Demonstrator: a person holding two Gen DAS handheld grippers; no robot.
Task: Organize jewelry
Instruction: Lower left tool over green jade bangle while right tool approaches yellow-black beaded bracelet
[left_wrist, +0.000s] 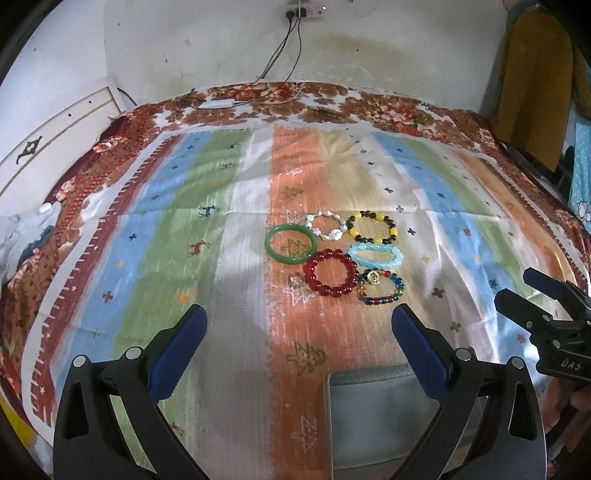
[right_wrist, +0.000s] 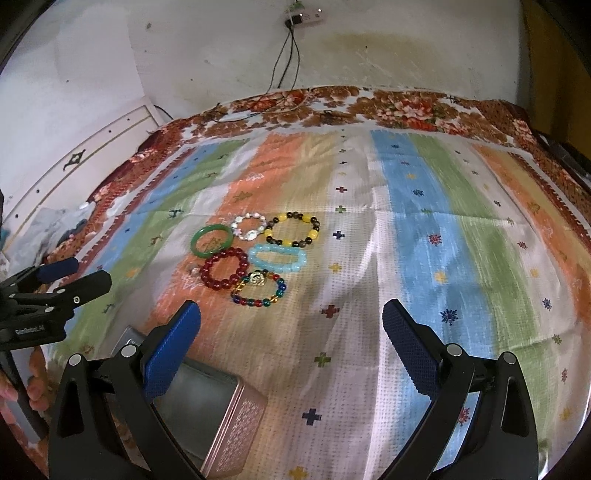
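Striped cloth on the bed (left_wrist: 406, 107) carries six bracelets (left_wrist: 334, 254) clustered together, a metal tin (right_wrist: 207, 402) nearer, while left claw (left_wrist: 297, 325) and right claw (right_wrist: 291, 321) gape wide, empty.

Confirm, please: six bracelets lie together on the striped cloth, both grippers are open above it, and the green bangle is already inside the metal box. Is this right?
Not quite. The green bangle is not in the metal box; the left wrist view shows it lying on the striped cloth with the other bracelets. The rest stands: both the left gripper and the right gripper are open.
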